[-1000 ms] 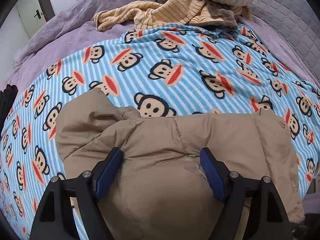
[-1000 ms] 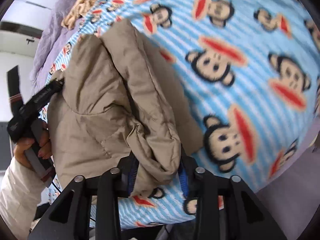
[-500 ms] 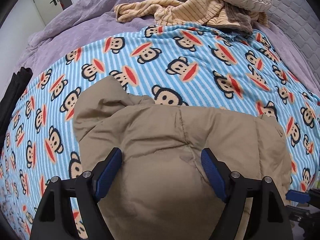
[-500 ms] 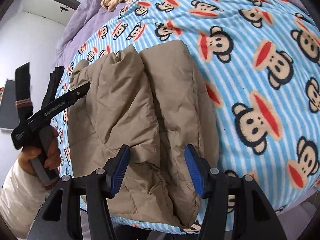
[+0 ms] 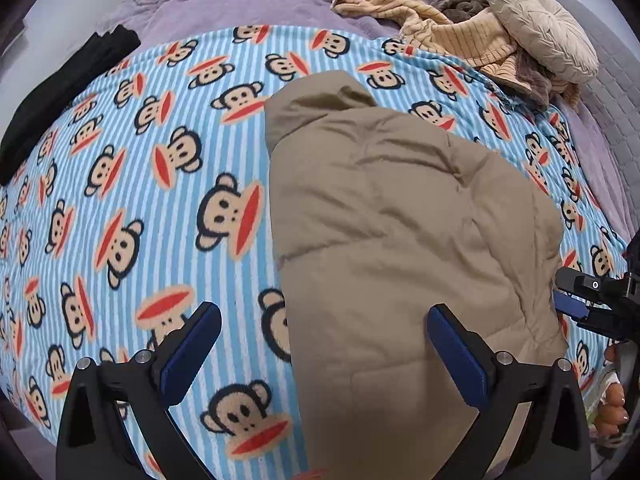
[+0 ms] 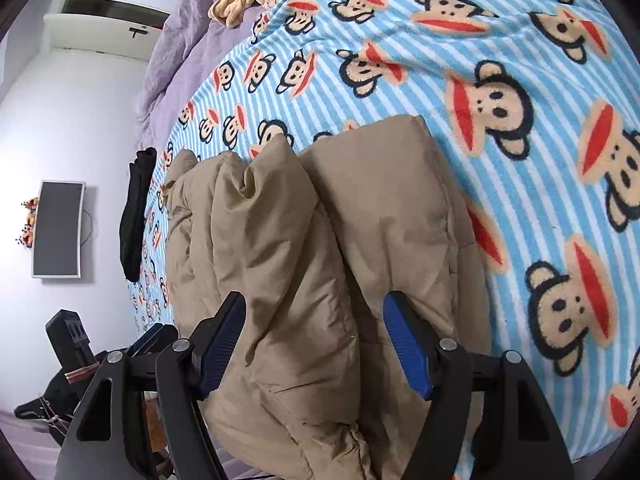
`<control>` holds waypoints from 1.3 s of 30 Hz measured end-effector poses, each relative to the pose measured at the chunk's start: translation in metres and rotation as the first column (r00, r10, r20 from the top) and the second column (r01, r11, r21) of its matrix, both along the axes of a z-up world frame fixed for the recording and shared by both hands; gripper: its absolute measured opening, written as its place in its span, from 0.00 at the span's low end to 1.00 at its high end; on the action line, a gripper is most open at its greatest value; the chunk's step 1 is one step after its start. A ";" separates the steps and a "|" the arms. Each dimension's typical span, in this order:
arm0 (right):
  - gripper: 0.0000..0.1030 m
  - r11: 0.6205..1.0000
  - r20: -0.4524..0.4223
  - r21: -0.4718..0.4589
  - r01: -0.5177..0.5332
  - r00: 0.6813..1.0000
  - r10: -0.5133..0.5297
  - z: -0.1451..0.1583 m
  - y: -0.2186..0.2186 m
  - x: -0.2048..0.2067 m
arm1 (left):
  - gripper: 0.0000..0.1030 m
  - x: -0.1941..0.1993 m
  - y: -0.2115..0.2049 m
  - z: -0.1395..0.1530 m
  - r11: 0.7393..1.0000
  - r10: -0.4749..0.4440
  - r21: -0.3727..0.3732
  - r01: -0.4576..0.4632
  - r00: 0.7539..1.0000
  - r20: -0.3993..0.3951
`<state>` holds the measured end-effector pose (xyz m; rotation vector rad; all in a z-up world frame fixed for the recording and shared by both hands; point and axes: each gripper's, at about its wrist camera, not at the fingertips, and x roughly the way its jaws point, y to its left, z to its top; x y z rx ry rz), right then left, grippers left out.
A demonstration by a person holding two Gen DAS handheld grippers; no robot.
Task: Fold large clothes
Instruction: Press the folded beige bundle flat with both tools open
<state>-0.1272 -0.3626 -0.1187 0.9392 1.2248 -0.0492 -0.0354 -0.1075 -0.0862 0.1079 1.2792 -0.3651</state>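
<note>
White walls (image 6: 68, 128); wall monitor (image 6: 58, 229); purple bedspread (image 5: 240, 4).

Left tool (image 5: 322, 354) and right tool (image 6: 316, 342) both gape wide, gripping nothing

bed (image 5: 248, 4) | cover: monkey blanket (image 5: 160, 168) | on it: tan jacket (image 5: 400, 220), black cloth (image 5: 60, 92), beige clothes (image 5: 452, 36), cushion (image 5: 540, 24)

No legible text, labels, brands or numbers in either view; blanket (image 5: 168, 208) carries monkey-face print only, no lettering; small round mark on the right gripper (image 5: 576, 312) body, unreadable.
</note>
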 end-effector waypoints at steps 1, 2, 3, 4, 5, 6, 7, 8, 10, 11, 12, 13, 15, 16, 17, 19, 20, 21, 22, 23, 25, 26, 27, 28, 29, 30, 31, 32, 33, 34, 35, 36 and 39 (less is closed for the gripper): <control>0.68 1.000 -0.016 -0.014 -0.004 1.000 0.004 -0.002 0.003 -0.001 | 1.00 -0.004 0.003 -0.004 1.000 0.000 -0.002 0.000 1.000 -0.013; 0.66 1.000 -0.038 -0.024 -0.013 0.999 0.012 -0.004 0.006 -0.006 | 1.00 -0.008 0.005 -0.007 1.000 -0.005 0.003 0.005 1.000 -0.023; 0.66 0.999 -0.058 -0.034 -0.022 0.998 0.020 -0.006 0.010 -0.011 | 1.00 -0.011 0.006 -0.010 1.000 -0.009 0.004 0.009 0.999 -0.031; 0.66 0.998 -0.075 -0.045 -0.032 0.997 0.029 -0.008 0.014 -0.017 | 1.00 -0.015 0.008 -0.012 1.000 -0.011 0.000 0.011 0.999 -0.039; 0.66 0.998 -0.085 -0.057 -0.040 0.996 0.035 -0.008 0.018 -0.023 | 1.00 -0.018 0.009 -0.012 1.000 -0.014 -0.005 0.014 0.999 -0.045; 0.66 0.997 -0.093 -0.069 -0.045 0.995 0.038 -0.009 0.021 -0.030 | 1.00 -0.021 0.010 -0.013 1.000 -0.019 -0.007 0.018 0.999 -0.048; 0.66 0.996 -0.099 -0.080 -0.046 0.994 0.038 -0.009 0.025 -0.036 | 1.00 -0.025 0.010 -0.014 1.000 -0.024 -0.005 0.024 0.998 -0.051; 0.66 0.994 -0.108 -0.098 -0.046 0.994 0.035 -0.009 0.029 -0.042 | 1.00 -0.027 0.011 -0.016 0.999 -0.033 -0.002 0.033 0.998 -0.055; 0.66 0.990 -0.122 -0.129 -0.049 0.992 0.033 -0.011 0.039 -0.051 | 1.00 -0.032 0.011 -0.021 0.999 -0.047 0.001 0.048 0.997 -0.068; 0.66 0.989 -0.126 -0.142 -0.050 0.991 0.032 -0.012 0.043 -0.053 | 1.00 -0.034 0.012 -0.024 0.999 -0.055 -0.002 0.055 0.996 -0.075; 0.66 0.987 -0.128 -0.156 -0.049 0.991 0.029 -0.013 0.046 -0.055 | 1.00 -0.034 0.012 -0.026 0.998 -0.060 -0.004 0.060 0.995 -0.080; 0.66 0.986 -0.128 -0.163 -0.042 0.991 0.021 -0.013 0.048 -0.056 | 1.00 -0.035 0.013 -0.027 0.998 -0.066 -0.006 0.065 0.995 -0.081; 0.66 0.986 -0.125 -0.166 -0.013 0.992 -0.008 -0.010 0.050 -0.058 | 1.00 -0.037 0.015 -0.025 0.997 -0.077 -0.008 0.076 0.994 -0.075; 0.66 0.985 -0.119 -0.170 -0.001 0.993 -0.019 -0.008 0.051 -0.058 | 1.00 -0.037 0.016 -0.023 0.997 -0.084 -0.007 0.083 0.994 -0.071; 0.66 0.984 -0.111 -0.176 0.011 0.993 -0.031 -0.003 0.053 -0.061 | 1.00 -0.038 0.017 -0.021 0.996 -0.092 -0.005 0.092 0.994 -0.065; 0.66 0.981 -0.097 -0.191 0.034 0.994 -0.053 0.007 0.055 -0.067 | 1.00 -0.040 0.020 -0.017 0.994 -0.109 -0.004 0.109 0.993 -0.054; 0.66 0.979 -0.091 -0.199 0.044 0.994 -0.063 0.012 0.056 -0.073 | 1.00 -0.040 0.022 -0.015 0.993 -0.116 -0.005 0.115 0.992 -0.050; 0.66 0.977 -0.085 -0.207 0.055 0.994 -0.074 0.016 0.057 -0.076 | 1.00 -0.040 0.023 -0.014 0.993 -0.120 -0.009 0.120 0.992 -0.047; 0.66 0.974 -0.080 -0.215 0.065 0.993 -0.084 0.021 0.059 -0.080 | 1.00 -0.041 0.025 -0.013 0.992 -0.123 -0.013 0.123 0.991 -0.047; 0.66 0.972 -0.076 -0.221 0.075 0.993 -0.094 0.025 0.061 -0.083 | 1.00 -0.042 0.027 -0.013 0.992 -0.125 -0.016 0.124 0.991 -0.047; 0.69 0.968 -0.069 -0.230 0.096 0.991 -0.115 0.030 0.064 -0.090 | 1.00 -0.044 0.030 -0.011 0.992 -0.128 -0.022 0.127 0.991 -0.047; 0.70 0.967 -0.067 -0.233 0.103 0.990 -0.122 0.031 0.064 -0.094 | 1.00 -0.045 0.031 -0.011 0.991 -0.130 -0.024 0.129 0.990 -0.045; 0.71 0.965 -0.066 -0.237 0.110 0.989 -0.129 0.032 0.065 -0.096 | 1.00 -0.045 0.033 -0.010 0.991 -0.132 -0.023 0.131 0.990 -0.043; 0.71 0.964 -0.067 -0.241 0.115 0.989 -0.135 0.033 0.064 -0.098 | 1.00 -0.045 0.034 -0.010 0.991 -0.134 -0.021 0.133 0.990 -0.041; 0.71 0.962 -0.070 -0.244 0.120 0.988 -0.140 0.034 0.064 -0.099 | 1.00 -0.046 0.036 -0.009 0.991 -0.135 -0.019 0.134 0.990 -0.040; 0.71 0.962 -0.071 -0.244 0.122 0.987 -0.143 0.034 0.064 -0.100 | 1.00 -0.046 0.037 -0.009 0.991 -0.134 -0.020 0.134 0.990 -0.041; 0.72 0.962 -0.070 -0.243 0.122 0.987 -0.143 0.034 0.065 -0.098 | 1.00 -0.046 0.038 -0.009 0.991 -0.133 -0.020 0.133 0.990 -0.041; 0.74 0.962 -0.071 -0.245 0.118 0.988 -0.139 0.035 0.065 -0.096 | 1.00 -0.045 0.039 -0.008 0.991 -0.130 -0.021 0.129 0.991 -0.041; 0.79 0.962 -0.070 -0.248 0.114 0.988 -0.135 0.037 0.063 -0.097 | 1.00 -0.044 0.040 -0.009 0.992 -0.124 -0.022 0.123 0.991 -0.042; 0.80 0.961 -0.066 -0.255 0.109 0.989 -0.130 0.040 0.061 -0.097 | 1.00 -0.042 0.041 -0.009 0.993 -0.116 -0.025 0.115 0.992 -0.045; 0.80 0.959 -0.062 -0.264 0.104 0.990 -0.124 0.042 0.061 -0.095 | 1.00 -0.040 0.042 -0.010 0.994 -0.106 -0.030 0.105 0.993 -0.050; 0.82 0.958 -0.059 -0.272 0.095 0.992 -0.115 0.043 0.058 -0.092 | 1.00 -0.038 0.042 -0.010 0.995 -0.097 -0.035 0.095 0.994 -0.056; 0.98 0.958 -0.061 -0.281 0.059 0.995 -0.079 0.042 0.044 -0.081 | 1.00 -0.028 0.043 -0.014 0.997 -0.059 -0.047 0.055 0.995 -0.079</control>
